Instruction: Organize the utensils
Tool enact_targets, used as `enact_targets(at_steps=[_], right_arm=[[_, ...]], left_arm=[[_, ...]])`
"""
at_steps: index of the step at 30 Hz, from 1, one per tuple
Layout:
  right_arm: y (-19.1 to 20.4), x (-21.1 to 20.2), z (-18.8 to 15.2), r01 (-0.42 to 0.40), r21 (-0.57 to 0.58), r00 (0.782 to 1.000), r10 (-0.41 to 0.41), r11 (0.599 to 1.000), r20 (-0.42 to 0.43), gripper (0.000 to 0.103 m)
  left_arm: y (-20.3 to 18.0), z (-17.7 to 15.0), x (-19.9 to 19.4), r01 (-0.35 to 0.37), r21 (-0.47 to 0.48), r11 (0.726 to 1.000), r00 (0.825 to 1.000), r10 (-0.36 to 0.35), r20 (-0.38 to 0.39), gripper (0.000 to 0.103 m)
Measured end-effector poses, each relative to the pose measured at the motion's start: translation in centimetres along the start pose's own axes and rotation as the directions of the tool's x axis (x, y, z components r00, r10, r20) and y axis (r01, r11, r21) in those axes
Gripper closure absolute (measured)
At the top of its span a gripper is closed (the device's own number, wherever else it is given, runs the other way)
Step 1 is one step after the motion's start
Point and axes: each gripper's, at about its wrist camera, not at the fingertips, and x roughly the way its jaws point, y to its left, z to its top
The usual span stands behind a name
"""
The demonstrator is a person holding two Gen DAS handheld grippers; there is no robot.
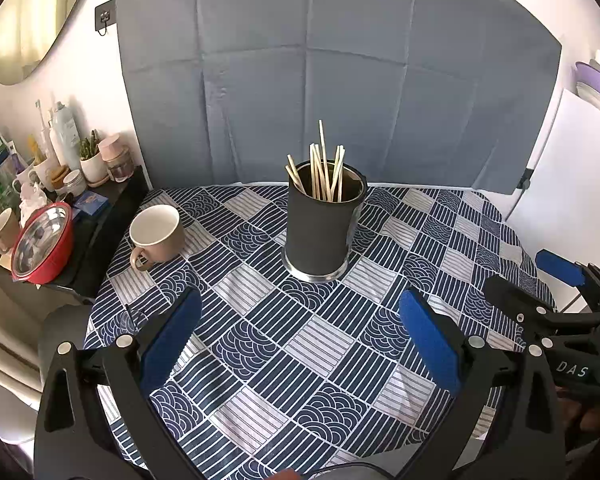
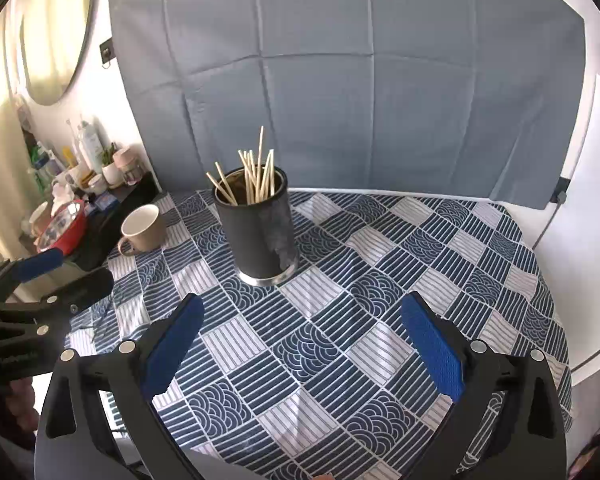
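Left wrist view first: the left gripper (image 1: 300,320) hangs over the near part of the table, blue pads spread wide with nothing between them. Straight ahead, well apart from the fingers, stands the black holder (image 1: 322,226) on the patterned tablecloth (image 1: 260,344), and the chopsticks (image 1: 322,172) are all standing inside it, fanned out loosely with one poking up higher than the rest. A beige mug (image 1: 156,236) lies on its side off to the left of the holder, clearly apart from it, mouth toward the camera. The right gripper (image 1: 540,276) peeks in at the right edge, also spread and empty.

Right wrist view: same story from the other side. The right gripper (image 2: 302,320) is wide open, holding nothing, hovering short of the holder (image 2: 258,228). Chopsticks (image 2: 248,180) in the holder, mug (image 2: 142,229) beyond it to the left, and I can't spot any loose utensil on the cloth (image 2: 340,340). The left gripper (image 2: 60,272) shows at the left edge, fingers apart.

My read: either the sorting is basically done or it's the very start and the sticks get moved to the mug. If the latter, the next move needs the mug stood upright first, then a narrow pinch high on a single stick, without nudging the holder.
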Motion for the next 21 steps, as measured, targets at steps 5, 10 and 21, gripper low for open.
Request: enact_targets(at_steps=[5, 10, 21], right_arm=[[0.01, -0.02, 0.02, 0.001, 0.001, 1.0, -0.001, 1.0, -0.001, 0.008], [-0.01, 0.03, -0.07, 0.002, 0.002, 1.0, -0.002, 1.0, -0.005, 0.008], [-0.15, 0.14, 0.02, 0.002, 0.005, 1.0, -0.001, 1.0, -0.009, 0.008]], left_arm=[[-0.1, -0.13, -0.05, 0.008, 0.004, 1.0, 1.0, -0.008, -0.002, 0.006], [-0.01, -0.09, 0.01, 0.013, 0.003, 1.0, 1.0, -0.013, -0.006, 0.006], [-0.04, -0.19, 0.34, 0.004, 0.0, 1.0, 1.0, -0.004, -0.02, 0.006]])
